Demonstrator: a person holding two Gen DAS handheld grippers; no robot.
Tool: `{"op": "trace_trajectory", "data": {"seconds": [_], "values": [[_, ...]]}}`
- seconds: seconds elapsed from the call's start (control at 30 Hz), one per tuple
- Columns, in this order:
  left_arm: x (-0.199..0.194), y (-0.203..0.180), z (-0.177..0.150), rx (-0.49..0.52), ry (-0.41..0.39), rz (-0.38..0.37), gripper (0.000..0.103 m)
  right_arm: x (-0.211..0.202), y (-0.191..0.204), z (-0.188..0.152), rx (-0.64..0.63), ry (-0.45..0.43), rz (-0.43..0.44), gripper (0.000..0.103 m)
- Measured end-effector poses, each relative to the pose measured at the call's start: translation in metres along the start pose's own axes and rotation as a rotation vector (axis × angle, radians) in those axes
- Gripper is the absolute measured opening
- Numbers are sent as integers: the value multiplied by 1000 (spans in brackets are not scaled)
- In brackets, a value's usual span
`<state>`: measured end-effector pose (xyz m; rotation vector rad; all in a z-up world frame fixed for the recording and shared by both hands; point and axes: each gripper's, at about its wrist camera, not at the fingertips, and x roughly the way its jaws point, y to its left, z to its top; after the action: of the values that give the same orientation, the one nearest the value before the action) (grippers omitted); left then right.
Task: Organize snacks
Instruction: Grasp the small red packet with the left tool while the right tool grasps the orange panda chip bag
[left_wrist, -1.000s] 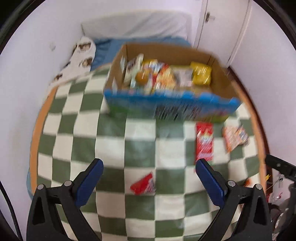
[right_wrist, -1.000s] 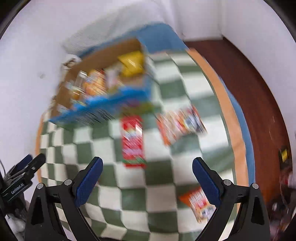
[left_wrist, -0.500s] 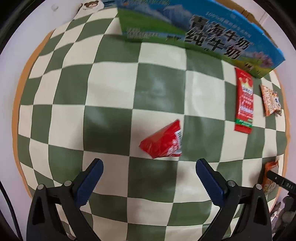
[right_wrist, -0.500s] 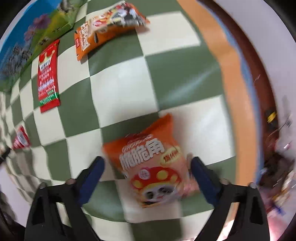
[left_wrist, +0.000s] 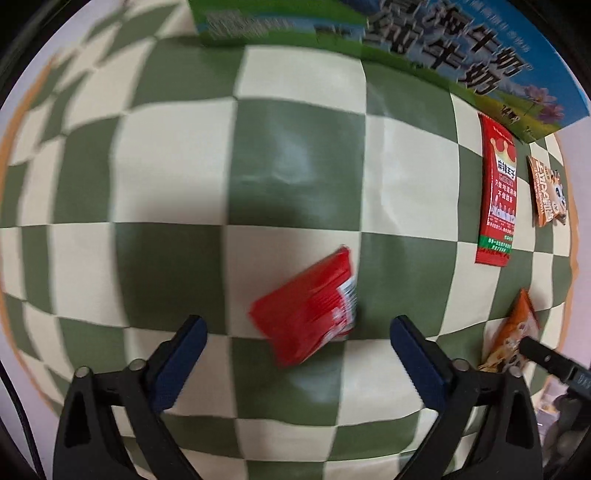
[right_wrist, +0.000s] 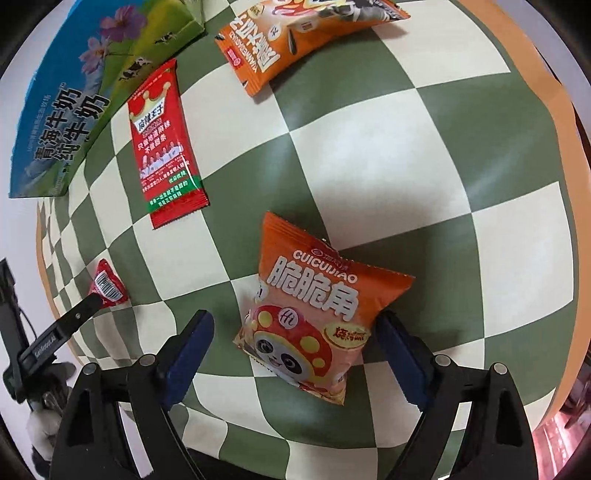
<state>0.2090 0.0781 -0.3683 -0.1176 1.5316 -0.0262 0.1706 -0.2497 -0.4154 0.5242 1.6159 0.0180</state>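
Observation:
My left gripper is open just above a small red snack packet that lies between its blue fingertips on the checked cloth. My right gripper is open around an orange panda snack bag, its right finger close to the bag's edge. A long red sachet and an orange snack bag lie near the blue-green milk carton box. In the left wrist view the box, the sachet and the orange bag sit at the upper right.
The green and cream checked cloth covers a round table with an orange rim. The left gripper's finger shows by the small red packet in the right wrist view. The panda bag lies at the table's right edge.
Both grippers have dropped closer to the table. The left one has closed in on the small red packet, the right one on the orange panda bag, which now sits between its fingers.

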Motion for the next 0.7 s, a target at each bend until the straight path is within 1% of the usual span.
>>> {"op": "trace_trajectory", "data": {"seconds": [0.03,0.07,0.1,0.13,0.2,0.27,0.33,0.37,0.4,0.47,0.5,0.53,0.57,0.6,0.63,0.67,0.7], "values": [[6,-2,2,0,15,-4,80,1,4,3,4,3,0,91],[11,-3,2,0,31,-5,64,4,6,3,10,7,-1,91],[14,-4,3,1,43,-2,60,6,10,5,15,11,-2,91],[17,-5,2,2,52,7,59,9,10,5,20,15,-6,91],[18,-6,0,6,41,26,58,16,13,6,20,24,-24,91],[17,-6,-4,4,44,22,58,20,20,6,-1,19,-56,91],[18,-6,-7,-1,57,11,58,23,30,5,-46,7,-75,86],[18,-6,-9,-4,65,3,58,23,38,5,-97,-8,-103,74],[18,-5,-12,-8,73,-7,58,24,44,5,-138,-17,-126,72],[21,-1,-17,-18,87,-34,58,26,59,4,-240,-24,-168,71],[23,3,-20,-31,95,-51,58,27,63,3,-268,-23,-179,71],[25,6,-22,-42,104,-68,62,28,68,3,-305,-15,-187,72],[27,9,-22,-54,115,-86,65,29,71,3,-324,-5,-184,74],[29,12,-22,-65,125,-101,66,28,72,3,-326,6,-177,84],[29,14,-22,-73,131,-112,67,28,72,3,-315,10,-171,89],[30,16,-22,-79,133,-121,69,27,70,2,-298,8,-162,91],[30,18,-22,-83,135,-127,69,24,65,3,-275,6,-154,91]]}}
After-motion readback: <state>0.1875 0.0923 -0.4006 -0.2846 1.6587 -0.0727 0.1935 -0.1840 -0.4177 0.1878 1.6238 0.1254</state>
